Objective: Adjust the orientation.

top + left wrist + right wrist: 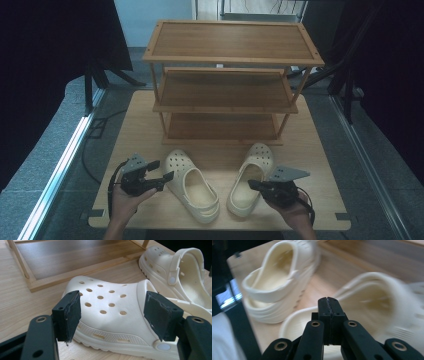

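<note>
Two cream perforated clogs lie on the wooden table in front of a three-tier wooden rack (232, 42). My left gripper (163, 169) sits just left of the left clog (192, 187), open. In the left gripper view its jaws (113, 307) stand wide apart on either side of that clog's toe (107, 307) without touching it. My right gripper (251, 185) is at the heel end of the right clog (252, 177). In the right gripper view its jaws (329, 302) are pressed together with nothing between them, just in front of the blurred right clog (372, 297).
The rack's lowest shelf (75, 257) lies just beyond the clogs' toes. The table (320, 165) has bare wood to the right and left of the shoes. Dark curtains and stand legs flank the table. The left clog (279, 277) shows farther off in the right gripper view.
</note>
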Motion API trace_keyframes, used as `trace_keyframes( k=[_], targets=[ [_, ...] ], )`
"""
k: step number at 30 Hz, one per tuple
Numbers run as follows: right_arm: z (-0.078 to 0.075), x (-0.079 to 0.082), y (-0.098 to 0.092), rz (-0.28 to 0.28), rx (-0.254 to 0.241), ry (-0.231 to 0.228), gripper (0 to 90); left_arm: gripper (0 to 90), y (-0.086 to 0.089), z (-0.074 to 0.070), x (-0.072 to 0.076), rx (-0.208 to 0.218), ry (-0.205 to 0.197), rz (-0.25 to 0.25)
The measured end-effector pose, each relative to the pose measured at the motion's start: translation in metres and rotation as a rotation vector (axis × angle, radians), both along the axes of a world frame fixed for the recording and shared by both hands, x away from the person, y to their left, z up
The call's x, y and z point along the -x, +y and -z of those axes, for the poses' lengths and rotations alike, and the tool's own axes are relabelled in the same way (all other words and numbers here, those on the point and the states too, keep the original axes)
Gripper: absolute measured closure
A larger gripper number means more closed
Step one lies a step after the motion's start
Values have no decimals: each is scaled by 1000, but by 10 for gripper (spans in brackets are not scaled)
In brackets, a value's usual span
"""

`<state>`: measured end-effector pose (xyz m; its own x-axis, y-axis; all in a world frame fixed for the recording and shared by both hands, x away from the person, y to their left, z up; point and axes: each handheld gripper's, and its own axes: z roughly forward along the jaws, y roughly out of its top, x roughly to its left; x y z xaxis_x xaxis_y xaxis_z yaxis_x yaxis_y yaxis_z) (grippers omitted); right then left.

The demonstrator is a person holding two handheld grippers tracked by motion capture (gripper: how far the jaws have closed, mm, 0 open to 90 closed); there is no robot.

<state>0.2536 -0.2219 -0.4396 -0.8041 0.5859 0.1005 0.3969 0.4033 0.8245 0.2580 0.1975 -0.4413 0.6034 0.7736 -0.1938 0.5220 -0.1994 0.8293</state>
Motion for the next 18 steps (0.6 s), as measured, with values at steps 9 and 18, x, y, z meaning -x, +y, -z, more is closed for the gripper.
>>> trace_keyframes(
  k=[9, 18],
  targets=[
    [13, 13, 38, -126, 53, 48, 900, 306, -1, 1, 0, -3, 2, 2],
    [30, 20, 70, -217, 125, 88, 900, 306, -2, 1, 0, -6, 5, 7]
  ],
)
